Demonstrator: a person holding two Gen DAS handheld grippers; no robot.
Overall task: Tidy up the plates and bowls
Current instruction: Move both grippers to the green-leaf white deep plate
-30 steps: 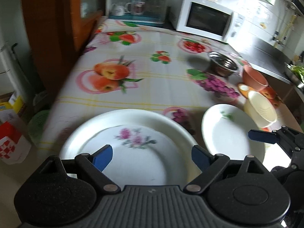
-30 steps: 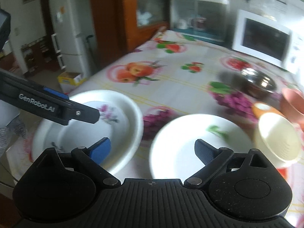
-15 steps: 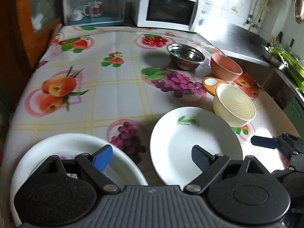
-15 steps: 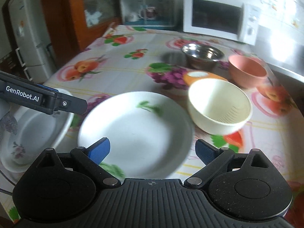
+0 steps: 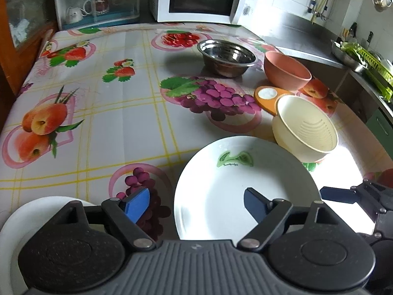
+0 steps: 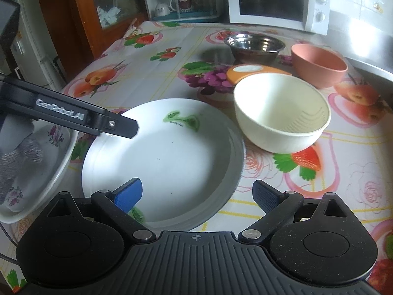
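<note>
A white plate with a green leaf mark lies near the table's front edge. My left gripper hangs over its left rim with the jaws closing. The rim is between the pads, which do not press on it. My right gripper stands open over the plate's near right rim. A flowered white dish sits to the left. Behind the plate are a cream bowl, a small orange dish, a pink bowl and a steel bowl.
A microwave and a clear cabinet with cups stand at the table's back. A steel counter runs along the right, a wooden cupboard along the left. A gloved hand shows above the flowered dish.
Both grippers have swung right from the flowered dish to the leaf-marked plate and sunk a little. The left gripper's pads stand slightly closer together than before.
</note>
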